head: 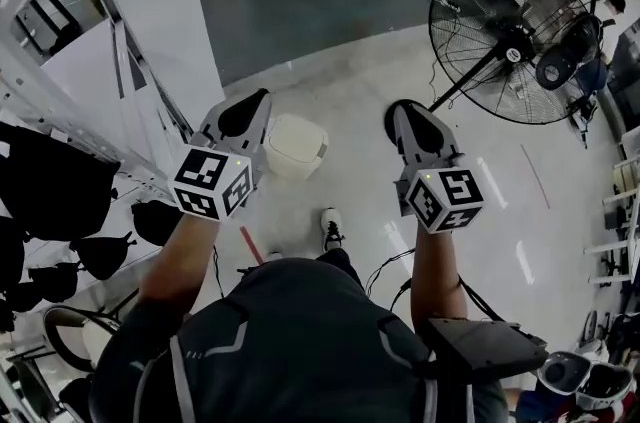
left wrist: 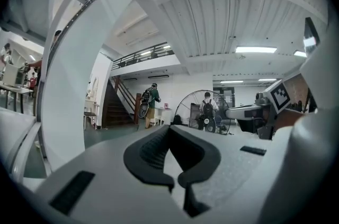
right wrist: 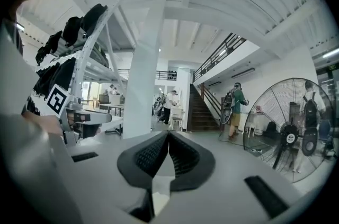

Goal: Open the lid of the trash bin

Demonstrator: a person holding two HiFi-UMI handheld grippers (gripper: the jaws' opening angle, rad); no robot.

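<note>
While the person is holding both tools up at chest height, the small cream plastic trash bin (head: 295, 146) is sitting on the glossy pale floor (head: 350, 71) below, its rounded lid apparently down. In the head view it is showing between the two tools, nearer the left gripper (head: 250, 103). The left gripper (left wrist: 169, 128) is pointing out across the hall with its dark ribbed pads pressed together on nothing. The right gripper (right wrist: 168, 135) is doing the same, also empty, with the big black floor fan (right wrist: 288, 138) off to its side. Neither gripper view is catching the bin, so reaching has likely not begun.

To do this well, I would be tipping one tool downward until the bin is filling its view, then parting the pads before arriving — not at the lid. Which edge is hinged I cannot tell from here. The bin is looking light, so a slow lift at the free lip, with the other tool steadying the body, is probably the safer course.
</note>
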